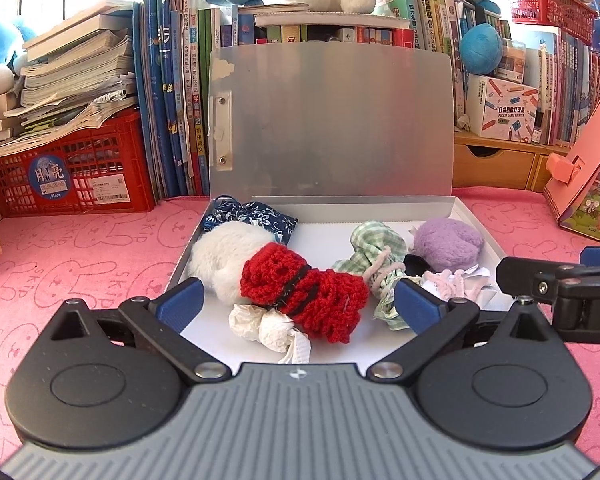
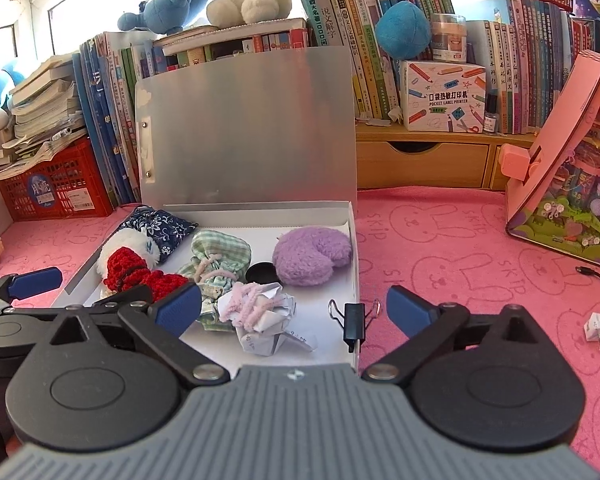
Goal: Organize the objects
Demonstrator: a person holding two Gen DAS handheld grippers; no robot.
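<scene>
Both the left gripper [image 1: 298,302] and right gripper [image 2: 294,306] hover, jaws wide and empty, over the filled box [image 2: 354,240], where the binder clip [image 2: 354,320] perched on its rim could be knocked onto the bench.

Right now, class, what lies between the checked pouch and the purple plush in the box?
A small black round thing, beside the checked pouch and purple plush. The right wrist view shows it best.
</scene>
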